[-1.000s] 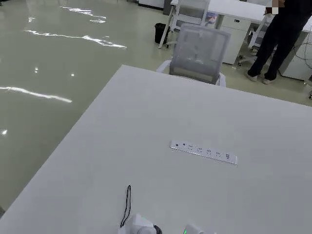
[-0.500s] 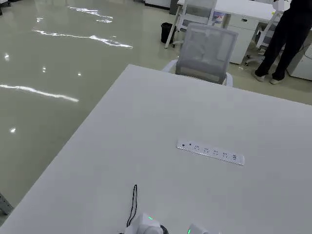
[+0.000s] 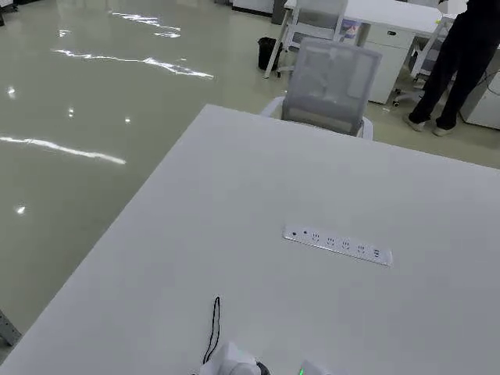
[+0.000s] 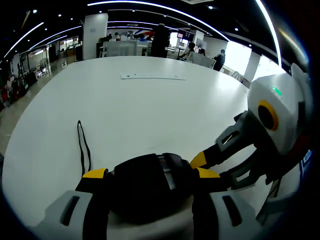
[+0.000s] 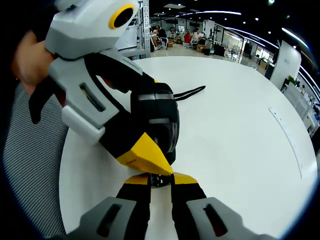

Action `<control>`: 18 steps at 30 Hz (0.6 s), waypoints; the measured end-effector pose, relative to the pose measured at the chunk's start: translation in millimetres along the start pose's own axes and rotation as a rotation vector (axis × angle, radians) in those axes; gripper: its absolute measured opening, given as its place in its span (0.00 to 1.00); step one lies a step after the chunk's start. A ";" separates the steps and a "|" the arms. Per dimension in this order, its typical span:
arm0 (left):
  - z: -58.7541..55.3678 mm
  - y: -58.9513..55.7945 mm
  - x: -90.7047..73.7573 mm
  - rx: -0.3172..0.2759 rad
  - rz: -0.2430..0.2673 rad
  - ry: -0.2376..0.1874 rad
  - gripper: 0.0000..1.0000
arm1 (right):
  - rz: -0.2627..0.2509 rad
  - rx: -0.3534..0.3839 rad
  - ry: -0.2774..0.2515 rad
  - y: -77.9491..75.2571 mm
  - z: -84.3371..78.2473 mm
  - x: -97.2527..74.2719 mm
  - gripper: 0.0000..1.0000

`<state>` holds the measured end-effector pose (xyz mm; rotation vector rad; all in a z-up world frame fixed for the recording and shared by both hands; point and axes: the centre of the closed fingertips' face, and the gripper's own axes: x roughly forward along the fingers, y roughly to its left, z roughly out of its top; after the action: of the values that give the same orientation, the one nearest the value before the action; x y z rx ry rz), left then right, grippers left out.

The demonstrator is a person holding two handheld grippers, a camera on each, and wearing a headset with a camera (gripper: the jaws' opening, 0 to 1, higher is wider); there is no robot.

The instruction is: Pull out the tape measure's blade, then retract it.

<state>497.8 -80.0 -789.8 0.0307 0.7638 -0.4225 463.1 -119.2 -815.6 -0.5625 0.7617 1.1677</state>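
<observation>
A black tape measure (image 4: 150,192) sits clamped between the yellow-tipped jaws of my left gripper (image 4: 150,175), which is shut on its case. Its black lanyard (image 4: 82,145) trails over the white table (image 4: 150,100). In the right gripper view, the same tape measure (image 5: 157,112) is held by the left gripper (image 5: 145,145) coming in from the left. My right gripper (image 5: 160,179) is closed, jaws nearly together, on the small dark blade end at the case's mouth. The right gripper (image 4: 215,162) reaches in from the right. In the head view the lanyard (image 3: 215,328) lies above the grippers' white tops (image 3: 234,363).
A white power strip (image 3: 337,245) lies across the middle of the table (image 3: 273,180). A grey mesh chair (image 3: 328,78) stands at the far edge. A person (image 3: 461,55) stands beyond it by other desks. The table's left edge drops to a shiny floor (image 3: 78,94).
The head camera shifted slightly a second ago. The grippers' tops stay at the bottom edge, and the lanyard and power strip have not moved on the table.
</observation>
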 end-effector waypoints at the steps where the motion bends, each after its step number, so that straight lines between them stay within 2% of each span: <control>1: -0.5 0.4 0.9 -0.001 -0.001 -0.001 0.64 | -0.003 -0.003 -0.004 -0.3 -0.3 0.1 0.14; 4: 0.1 0.1 0.1 0.001 -0.001 0.001 0.64 | -0.005 -0.001 -0.007 -0.2 -0.4 -0.5 0.15; 6: 0.4 0.4 0.3 0.001 -0.002 0.000 0.64 | -0.004 -0.035 -0.005 0.2 -0.4 -1.0 0.15; 14: -0.2 0.5 0.5 0.001 -0.002 0.000 0.64 | 0.003 -0.076 0.010 1.4 -8.0 -6.2 0.14; 15: -0.4 0.7 0.6 0.000 -0.003 0.000 0.64 | 0.003 -0.078 0.009 0.8 -7.1 -5.7 0.14; 16: -0.5 0.7 0.3 0.001 -0.003 -0.001 0.64 | -0.001 -0.042 0.010 1.1 -6.3 -6.7 0.14; 18: -0.3 0.5 -0.3 0.000 -0.003 0.000 0.64 | 0.003 -0.042 0.010 -0.1 -6.1 -5.6 0.13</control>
<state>497.7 -79.3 -790.0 0.0290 0.7641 -0.4255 460.7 -127.1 -815.0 -0.6032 0.7483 1.1868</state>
